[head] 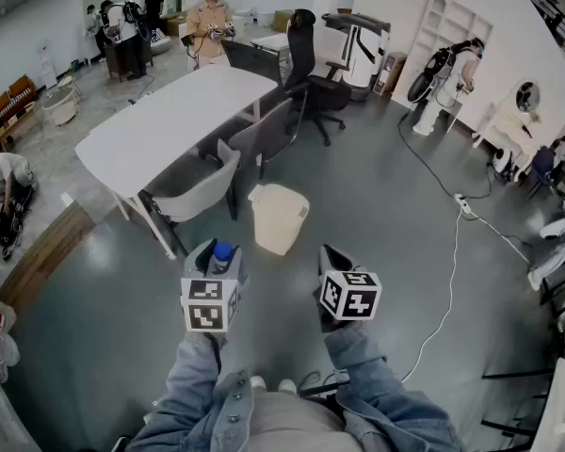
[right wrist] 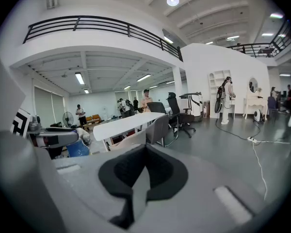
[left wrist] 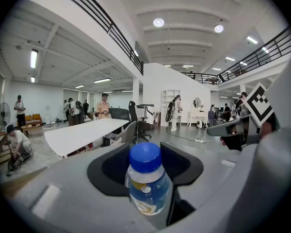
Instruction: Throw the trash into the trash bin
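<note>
A small clear bottle (left wrist: 146,186) with a blue cap and a yellow-and-white label stands upright between the jaws of my left gripper (left wrist: 145,174). The pads press on its sides. In the head view the bottle (head: 223,252) shows at the tip of the left gripper (head: 214,257), low in the middle. My right gripper (head: 334,257) is beside it on the right, its jaws together with nothing between them (right wrist: 136,188). A cream trash bin (head: 279,217) stands on the grey floor just ahead of both grippers, its mouth tilted toward me.
A long white table (head: 169,121) with two grey chairs (head: 202,191) stands left of the bin. A black office chair (head: 311,73) is farther back. A white cable (head: 449,271) and power strip (head: 466,205) lie on the floor to the right. Several people stand far off.
</note>
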The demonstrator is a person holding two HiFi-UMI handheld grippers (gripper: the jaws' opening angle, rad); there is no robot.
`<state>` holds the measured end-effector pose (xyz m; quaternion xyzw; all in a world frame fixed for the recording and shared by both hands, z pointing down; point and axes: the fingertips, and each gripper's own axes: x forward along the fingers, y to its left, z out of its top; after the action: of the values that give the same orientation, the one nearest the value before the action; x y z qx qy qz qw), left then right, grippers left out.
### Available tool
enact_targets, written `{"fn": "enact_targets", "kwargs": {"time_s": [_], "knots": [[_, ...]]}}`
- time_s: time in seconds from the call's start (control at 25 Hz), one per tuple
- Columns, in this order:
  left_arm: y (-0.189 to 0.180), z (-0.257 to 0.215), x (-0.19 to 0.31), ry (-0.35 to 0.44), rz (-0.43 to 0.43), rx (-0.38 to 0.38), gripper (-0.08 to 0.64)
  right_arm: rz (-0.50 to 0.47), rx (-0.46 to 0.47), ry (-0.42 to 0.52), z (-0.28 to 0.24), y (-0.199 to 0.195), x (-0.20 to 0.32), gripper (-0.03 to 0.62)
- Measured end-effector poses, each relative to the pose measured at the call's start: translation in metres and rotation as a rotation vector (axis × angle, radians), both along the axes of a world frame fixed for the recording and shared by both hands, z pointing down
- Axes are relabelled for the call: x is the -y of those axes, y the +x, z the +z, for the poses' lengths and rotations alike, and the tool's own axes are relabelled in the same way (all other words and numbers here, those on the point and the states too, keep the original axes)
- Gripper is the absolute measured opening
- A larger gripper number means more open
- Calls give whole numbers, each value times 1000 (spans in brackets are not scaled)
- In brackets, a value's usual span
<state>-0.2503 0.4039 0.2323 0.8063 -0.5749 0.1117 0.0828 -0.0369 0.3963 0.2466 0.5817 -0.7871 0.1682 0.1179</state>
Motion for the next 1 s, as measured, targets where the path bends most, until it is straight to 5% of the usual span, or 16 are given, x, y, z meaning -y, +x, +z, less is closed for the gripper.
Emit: {"fn": "enact_targets", "kwargs": {"time_s": [0.56, 1.0], "knots": [[-7, 14, 6, -25, 19, -3, 209, 61, 37, -19, 12, 2, 1, 3], [15, 22, 66, -39, 36, 0, 210, 88, 54, -71, 30, 26, 61, 3]]}}
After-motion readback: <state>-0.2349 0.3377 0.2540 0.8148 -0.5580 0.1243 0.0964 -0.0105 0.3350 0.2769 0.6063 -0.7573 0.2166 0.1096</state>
